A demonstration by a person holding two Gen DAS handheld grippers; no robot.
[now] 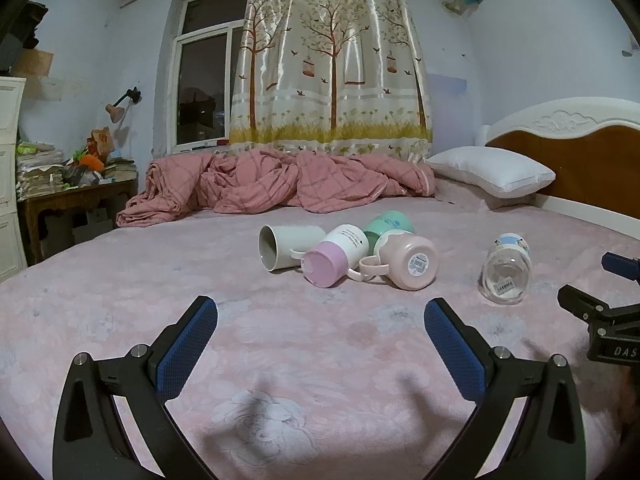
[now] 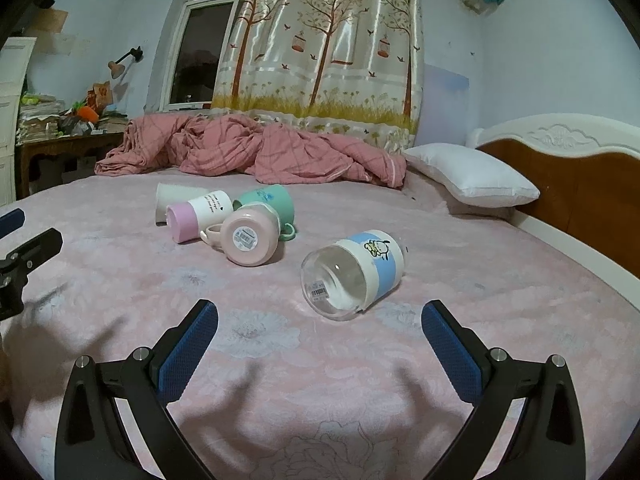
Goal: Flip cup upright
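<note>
Several cups lie on their sides on the pink bed. A clear glass cup with a blue cartoon band (image 2: 354, 274) lies just ahead of my open, empty right gripper (image 2: 320, 328); it also shows in the left wrist view (image 1: 507, 268). A pink mug (image 1: 408, 260) (image 2: 250, 240), a white and lilac cup (image 1: 334, 254) (image 2: 198, 214), a white mug (image 1: 286, 248) (image 2: 176, 198) and a green mug (image 1: 390, 224) (image 2: 268, 200) lie clustered ahead of my open, empty left gripper (image 1: 320, 316).
A crumpled pink quilt (image 1: 272, 184) lies across the far side of the bed. A white pillow (image 1: 492, 170) and the headboard (image 1: 580, 156) are at the right. A cluttered wooden table (image 1: 72, 192) stands at the left. The other gripper shows at the right edge (image 1: 600, 312).
</note>
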